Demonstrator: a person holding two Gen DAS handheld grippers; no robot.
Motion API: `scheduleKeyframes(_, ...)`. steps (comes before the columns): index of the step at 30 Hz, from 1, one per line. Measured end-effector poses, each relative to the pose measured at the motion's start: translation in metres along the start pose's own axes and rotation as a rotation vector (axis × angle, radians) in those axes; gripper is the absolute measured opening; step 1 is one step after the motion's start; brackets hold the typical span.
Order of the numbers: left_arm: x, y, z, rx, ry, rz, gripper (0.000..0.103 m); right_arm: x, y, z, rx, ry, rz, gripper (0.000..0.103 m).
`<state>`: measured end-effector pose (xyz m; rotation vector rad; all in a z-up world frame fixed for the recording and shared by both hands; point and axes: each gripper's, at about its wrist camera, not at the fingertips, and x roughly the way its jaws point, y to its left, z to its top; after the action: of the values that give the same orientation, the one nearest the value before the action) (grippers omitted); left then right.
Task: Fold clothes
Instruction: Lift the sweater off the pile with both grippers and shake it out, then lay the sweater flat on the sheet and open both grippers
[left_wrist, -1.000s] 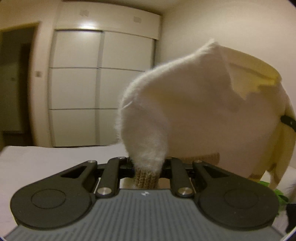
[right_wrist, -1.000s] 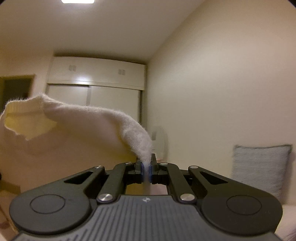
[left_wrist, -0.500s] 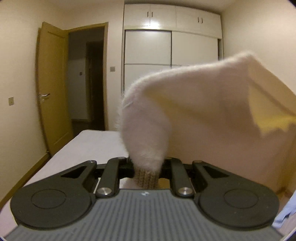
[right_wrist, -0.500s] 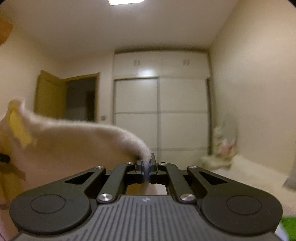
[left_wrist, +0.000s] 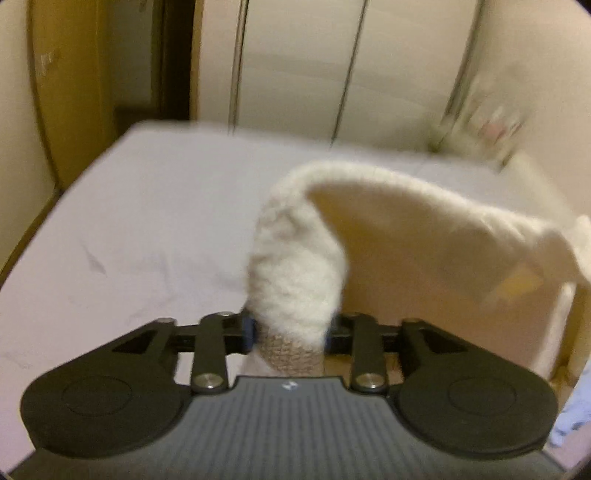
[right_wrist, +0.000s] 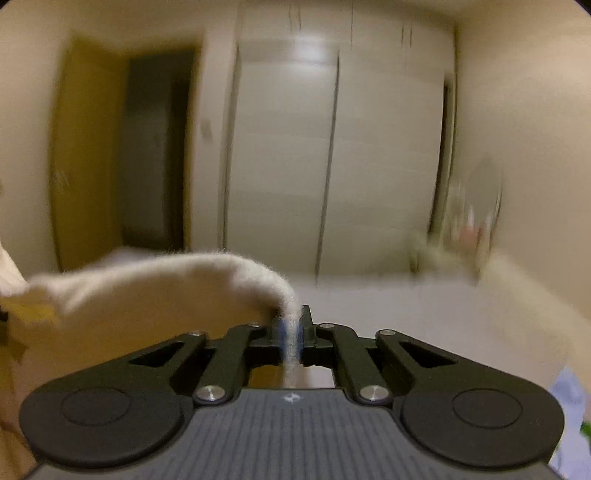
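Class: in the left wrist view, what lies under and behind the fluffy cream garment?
Under the fluffy cream garment lies the pale bed sheet; behind it stand wardrobe doors. The sheet directly beneath its hanging panel is covered.

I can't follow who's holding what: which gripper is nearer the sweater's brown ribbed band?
Left. The brown ribbed band sits between the left gripper's opening jaws. The right gripper's jaws, also opening, hold only a fuzzy white edge of the sweater, with no band in sight.
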<state>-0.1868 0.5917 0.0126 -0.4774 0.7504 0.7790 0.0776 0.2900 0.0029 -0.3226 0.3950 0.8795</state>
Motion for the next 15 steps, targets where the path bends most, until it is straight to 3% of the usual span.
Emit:
scheduleKeyframes(1, 0.028, 0.007, 0.005, -0.002, 0.053, 0.015, 0.038, 0.028, 0.005, 0.0, -0.01, 0.061, -0.035, 0.071)
scheduleKeyframes(2, 0.051, 0.014, 0.002, -0.007, 0.099, 0.026, 0.042, 0.047, 0.013, -0.004, -0.025, 0.1, -0.059, 0.082)
scheduleKeyframes(4, 0.087, 0.028, -0.007, -0.02, 0.174, 0.038, 0.048, 0.085, 0.028, -0.012, -0.056, 0.176, -0.106, 0.082)
scheduleKeyframes(7, 0.109, 0.054, -0.053, -0.045, 0.256, 0.038, 0.056, 0.101, 0.036, -0.04, -0.009, 0.248, -0.078, 0.089)
scheduleKeyframes(10, 0.119, 0.077, -0.113, -0.082, 0.336, 0.045, 0.056, 0.094, 0.037, -0.079, 0.016, 0.321, -0.063, 0.089)
scheduleKeyframes(13, 0.112, 0.084, -0.176, -0.125, 0.418, 0.043, 0.056, 0.076, 0.038, -0.14, 0.048, 0.409, -0.044, 0.089)
scheduleKeyframes(15, 0.115, 0.071, -0.197, -0.136, 0.469, 0.055, 0.056, 0.062, 0.028, -0.18, 0.067, 0.485, -0.026, 0.089)
